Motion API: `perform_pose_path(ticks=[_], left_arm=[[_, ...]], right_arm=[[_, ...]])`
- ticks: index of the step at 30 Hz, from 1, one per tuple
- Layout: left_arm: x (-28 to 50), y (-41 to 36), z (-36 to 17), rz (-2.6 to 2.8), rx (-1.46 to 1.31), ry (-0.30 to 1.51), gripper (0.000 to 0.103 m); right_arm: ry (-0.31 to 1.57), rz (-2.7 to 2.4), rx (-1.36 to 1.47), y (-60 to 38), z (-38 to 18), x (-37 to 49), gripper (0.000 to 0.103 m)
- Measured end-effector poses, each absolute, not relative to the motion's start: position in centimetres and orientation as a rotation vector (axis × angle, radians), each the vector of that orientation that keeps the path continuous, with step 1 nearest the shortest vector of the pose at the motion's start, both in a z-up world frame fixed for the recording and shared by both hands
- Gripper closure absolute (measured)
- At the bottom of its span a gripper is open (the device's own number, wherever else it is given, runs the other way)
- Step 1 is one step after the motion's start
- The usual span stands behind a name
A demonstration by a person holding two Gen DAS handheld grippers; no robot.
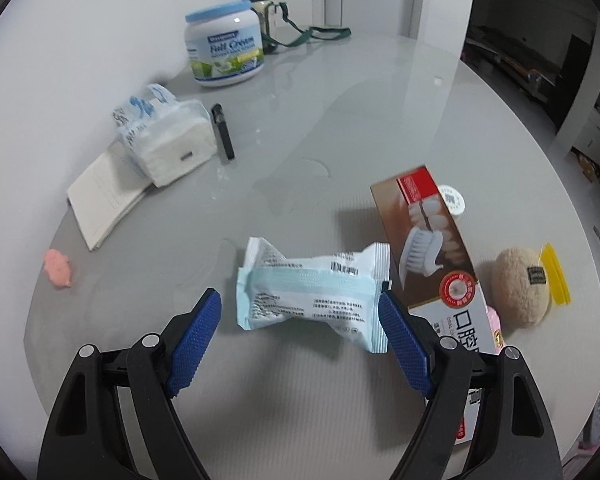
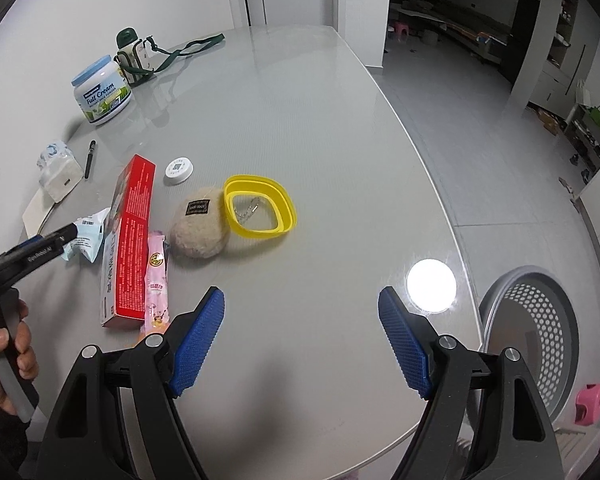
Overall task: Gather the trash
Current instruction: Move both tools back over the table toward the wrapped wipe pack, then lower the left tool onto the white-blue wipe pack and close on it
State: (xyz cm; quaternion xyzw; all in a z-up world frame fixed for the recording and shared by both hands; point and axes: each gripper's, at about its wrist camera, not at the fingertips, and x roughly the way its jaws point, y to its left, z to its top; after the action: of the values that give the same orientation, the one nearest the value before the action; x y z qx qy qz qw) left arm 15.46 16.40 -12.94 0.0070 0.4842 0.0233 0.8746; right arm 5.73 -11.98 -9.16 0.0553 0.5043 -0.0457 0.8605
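A crumpled light-blue and white wrapper lies on the grey table. My left gripper is open and straddles it. The right pad sits at the wrapper's edge and the left pad stands clear of it. In the right wrist view the same wrapper shows at the left gripper's tip, with a hand on its handle. A thin pink wrapper lies next to a red toothpaste box. My right gripper hangs open over bare table with nothing between its fingers.
A perforated grey bin stands on the floor past the table's right edge. On the table are a beige plush, a yellow ring container, a white cap, a tissue pack, a pen, a milk powder jar and a pink blob.
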Motion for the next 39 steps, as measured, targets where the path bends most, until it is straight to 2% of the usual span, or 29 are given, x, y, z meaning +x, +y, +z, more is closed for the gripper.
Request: perform_pose_path(ticks=[13, 29, 39], left_arm=[[13.9, 20.7, -14.2, 0.081, -0.023, 1.03, 0.024], [16.1, 16.3, -14.1, -0.004, -0.01, 1.021, 0.024], [15.5, 19.0, -15.4, 0.06, 0.01, 1.056, 0.024]], right_arm=[[1.087, -0.059, 0.113, -8.6, -10.0, 6.2, 0.027], [1.077, -0.114, 0.128, -9.3, -9.3, 4.7, 0.027], [1.091, -0.088, 0.135, -8.5, -10.1, 5.4, 0.027]])
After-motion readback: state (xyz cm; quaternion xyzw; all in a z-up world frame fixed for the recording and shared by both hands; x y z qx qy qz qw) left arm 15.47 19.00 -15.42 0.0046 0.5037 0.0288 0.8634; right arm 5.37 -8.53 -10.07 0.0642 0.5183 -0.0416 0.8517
